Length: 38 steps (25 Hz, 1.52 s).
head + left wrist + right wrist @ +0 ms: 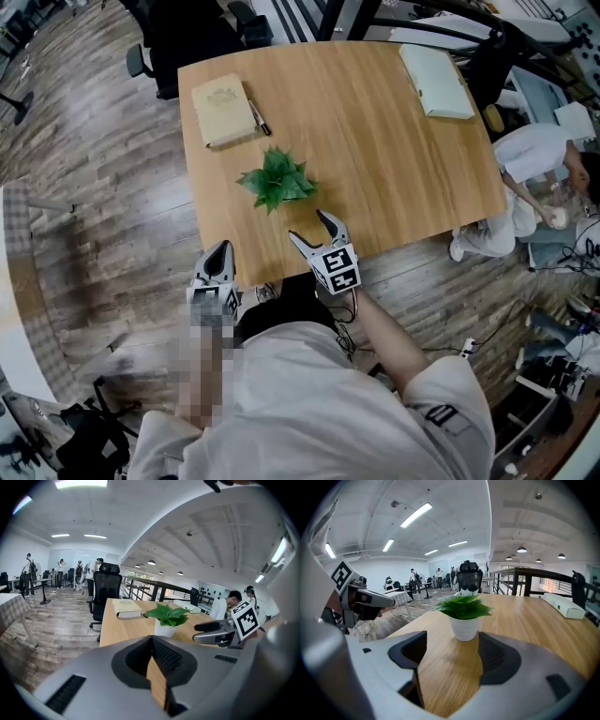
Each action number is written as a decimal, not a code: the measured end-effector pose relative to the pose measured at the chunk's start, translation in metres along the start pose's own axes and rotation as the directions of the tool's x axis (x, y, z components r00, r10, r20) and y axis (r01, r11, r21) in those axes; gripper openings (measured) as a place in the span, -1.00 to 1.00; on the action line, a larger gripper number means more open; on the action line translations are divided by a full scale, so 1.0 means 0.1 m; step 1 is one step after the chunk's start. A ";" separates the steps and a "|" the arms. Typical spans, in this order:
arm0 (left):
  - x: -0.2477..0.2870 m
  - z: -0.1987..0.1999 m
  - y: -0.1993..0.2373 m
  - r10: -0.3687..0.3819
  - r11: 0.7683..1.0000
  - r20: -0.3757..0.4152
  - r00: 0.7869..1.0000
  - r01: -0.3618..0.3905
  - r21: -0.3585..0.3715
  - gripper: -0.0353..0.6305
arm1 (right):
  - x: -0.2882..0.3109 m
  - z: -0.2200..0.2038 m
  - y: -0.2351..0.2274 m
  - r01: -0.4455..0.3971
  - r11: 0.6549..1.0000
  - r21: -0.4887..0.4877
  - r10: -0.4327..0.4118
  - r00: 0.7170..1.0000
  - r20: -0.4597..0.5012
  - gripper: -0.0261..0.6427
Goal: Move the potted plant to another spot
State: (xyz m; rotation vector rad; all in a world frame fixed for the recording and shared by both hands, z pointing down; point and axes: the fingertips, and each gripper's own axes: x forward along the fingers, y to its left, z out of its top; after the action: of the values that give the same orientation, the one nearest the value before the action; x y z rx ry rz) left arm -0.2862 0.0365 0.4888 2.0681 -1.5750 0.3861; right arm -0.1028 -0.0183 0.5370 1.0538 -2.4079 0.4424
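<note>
A small potted plant (277,180) with green leaves and a white pot (464,627) stands on the wooden table (394,169), near its front left part. My right gripper (309,225) hovers over the table's front edge just short of the plant. Its jaws are open and empty, and in the right gripper view the right gripper (451,644) frames the pot ahead between them. My left gripper (220,248) is off the table's front left corner, left of the plant. The left gripper (152,641) has its tips together with nothing in them.
A tan book (223,111) with a pen (260,119) beside it lies at the table's far left. A white box (436,82) lies at the far right. A black office chair (155,56) stands behind the table, and a person (525,159) is to its right.
</note>
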 end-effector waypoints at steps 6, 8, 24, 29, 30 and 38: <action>0.12 0.00 0.04 0.022 0.999 -0.007 1.000 -0.022 -0.029 -0.86 | 0.27 0.00 -0.12 -0.030 1.000 -0.004 0.030 0.999 -0.027 0.15; 0.14 -0.01 0.05 0.033 0.999 -0.014 0.999 -0.034 -0.040 -0.86 | 0.34 0.01 -0.16 -0.040 0.999 -0.006 0.040 0.999 -0.036 0.16; 0.27 -0.03 0.23 0.136 0.987 -0.059 0.989 -0.140 -0.074 -0.86 | 0.91 0.14 -0.28 -0.120 0.992 -0.040 0.118 0.992 -0.046 0.36; 0.33 -0.03 0.28 0.163 0.983 -0.066 0.984 -0.168 -0.076 -0.86 | 1.07 0.18 -0.31 -0.143 0.988 -0.060 0.141 0.989 -0.036 0.44; 0.34 -0.04 0.29 0.166 0.982 -0.068 0.984 -0.171 -0.078 -0.86 | 1.10 0.18 -0.31 -0.148 0.987 -0.062 0.146 0.989 -0.033 0.45; 0.37 -0.10 0.33 0.188 0.974 -0.092 0.978 -0.198 -0.111 -0.86 | 1.23 0.21 -0.26 -0.207 0.975 -0.082 0.206 0.978 -0.023 0.55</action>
State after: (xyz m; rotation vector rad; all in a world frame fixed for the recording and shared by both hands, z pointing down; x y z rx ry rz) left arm -0.3061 0.0056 0.5237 1.7934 -1.7129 0.4283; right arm -0.1623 -0.1191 0.5886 0.7643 -2.5104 0.4129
